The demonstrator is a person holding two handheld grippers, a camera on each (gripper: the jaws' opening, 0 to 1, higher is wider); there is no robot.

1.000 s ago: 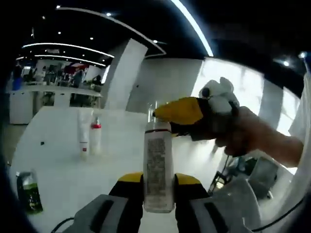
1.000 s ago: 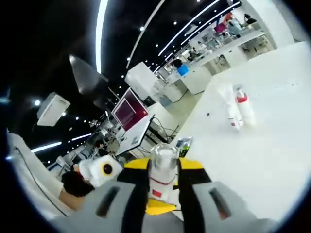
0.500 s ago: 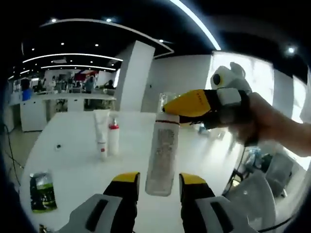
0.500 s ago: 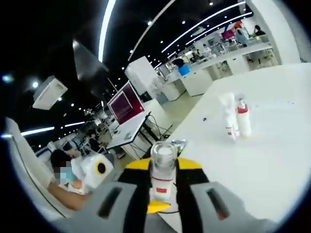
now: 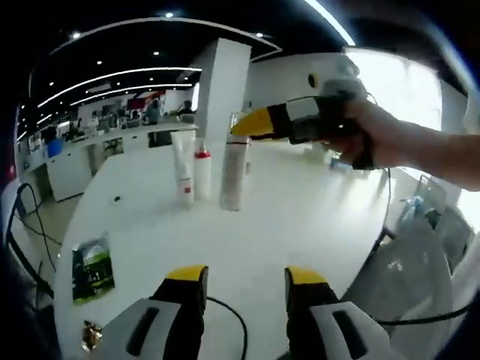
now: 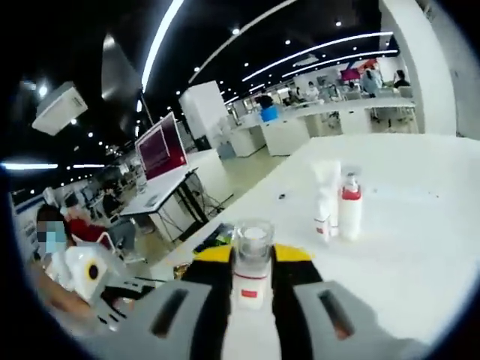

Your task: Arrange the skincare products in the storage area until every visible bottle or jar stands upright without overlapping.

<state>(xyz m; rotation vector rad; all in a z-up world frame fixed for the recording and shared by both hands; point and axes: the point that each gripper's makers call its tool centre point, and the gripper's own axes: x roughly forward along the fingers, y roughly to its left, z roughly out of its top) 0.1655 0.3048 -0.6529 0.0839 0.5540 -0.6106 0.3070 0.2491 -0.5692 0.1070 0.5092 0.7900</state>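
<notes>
A tall clear bottle with a white label hangs upright by its cap from my right gripper, which reaches in from the right. The bottle's base is low over the white table, just right of a white tube and a small red-capped bottle, both upright. I cannot tell whether the base touches the table. My left gripper is open and empty, well back from the bottle. In the right gripper view my right gripper is shut on the clear bottle's cap; the tube and red-capped bottle stand beyond.
A green sachet lies flat near the table's left edge, with a small gold item close to me. A black cable loops between my left jaws. A person's hand holds the right gripper. Desks and people are in the background.
My left gripper let go of the clear bottle and drew back. The right gripper kept hold of its cap and carried it forward, next to the tube and red-capped bottle.
</notes>
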